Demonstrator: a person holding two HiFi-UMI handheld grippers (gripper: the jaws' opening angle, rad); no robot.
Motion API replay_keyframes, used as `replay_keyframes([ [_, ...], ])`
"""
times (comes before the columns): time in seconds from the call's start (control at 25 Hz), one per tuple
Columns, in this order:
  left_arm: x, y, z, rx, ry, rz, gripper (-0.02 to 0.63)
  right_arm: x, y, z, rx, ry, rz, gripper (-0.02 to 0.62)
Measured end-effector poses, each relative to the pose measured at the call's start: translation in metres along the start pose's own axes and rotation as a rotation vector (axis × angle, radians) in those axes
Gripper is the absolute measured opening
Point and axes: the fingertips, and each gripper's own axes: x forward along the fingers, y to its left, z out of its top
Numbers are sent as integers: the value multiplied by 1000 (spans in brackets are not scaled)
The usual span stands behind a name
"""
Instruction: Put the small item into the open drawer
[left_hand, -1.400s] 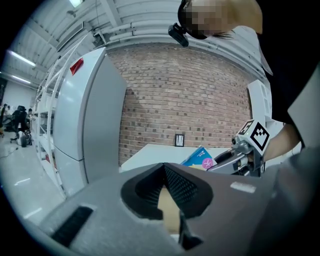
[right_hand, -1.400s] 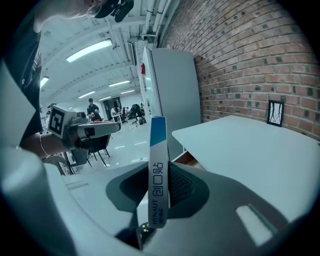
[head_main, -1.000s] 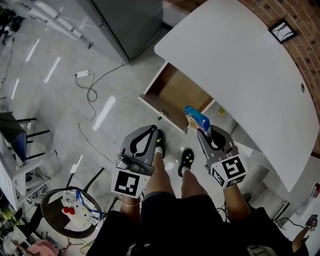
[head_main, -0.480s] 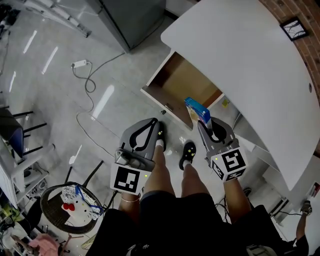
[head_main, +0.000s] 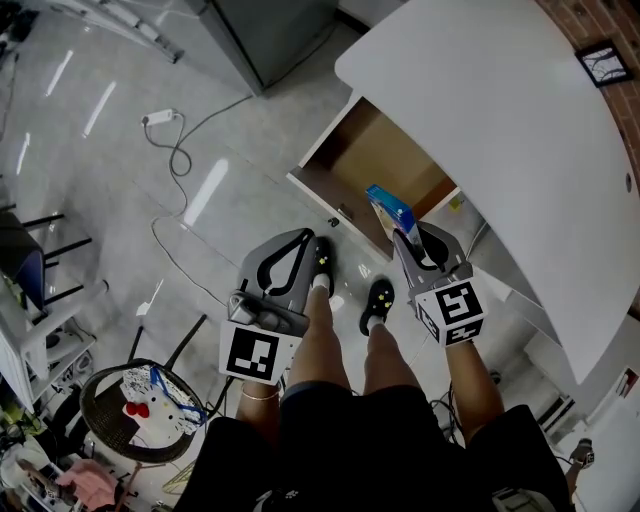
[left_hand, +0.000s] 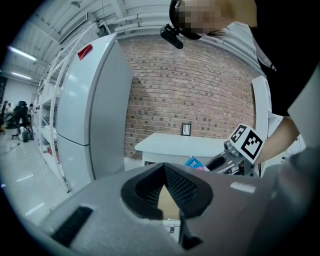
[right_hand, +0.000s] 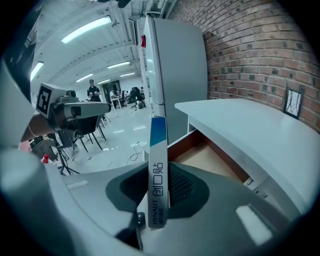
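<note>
Cannot see the rear of the open drawer (head_main: 385, 165): tucked under the tabletop (head_main: 500, 120), itself cut off at the head view's right edge. In that same view, lower end of the small box (head_main: 390, 212) hidden behind the right claw (head_main: 403, 238). Far down the hall in the right gripper view, figures (right_hand: 93, 91), perhaps people at desks, too small to tell.

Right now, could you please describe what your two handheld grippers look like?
Both are grey plastic shells tapering to two jaws around a teardrop-shaped opening. The left gripper and the right gripper each carry a white cube with black square markers at the rear. The jaw pads are black and ribbed. The person wears dark clothing and black shoes.
</note>
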Motion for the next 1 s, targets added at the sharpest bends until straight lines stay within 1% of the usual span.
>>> replay_keyframes([
  [0.2,3,7,-4,0,-1,7,-8,20,-4,-15,-27,54,3,94],
  [0.52,5,17,-13,-29,11,22,-8,48,-10,-29,-29,104,8,94],
  [1.0,11,35,-21,-37,33,46,-8,87,-21,-50,-71,189,21,92],
])
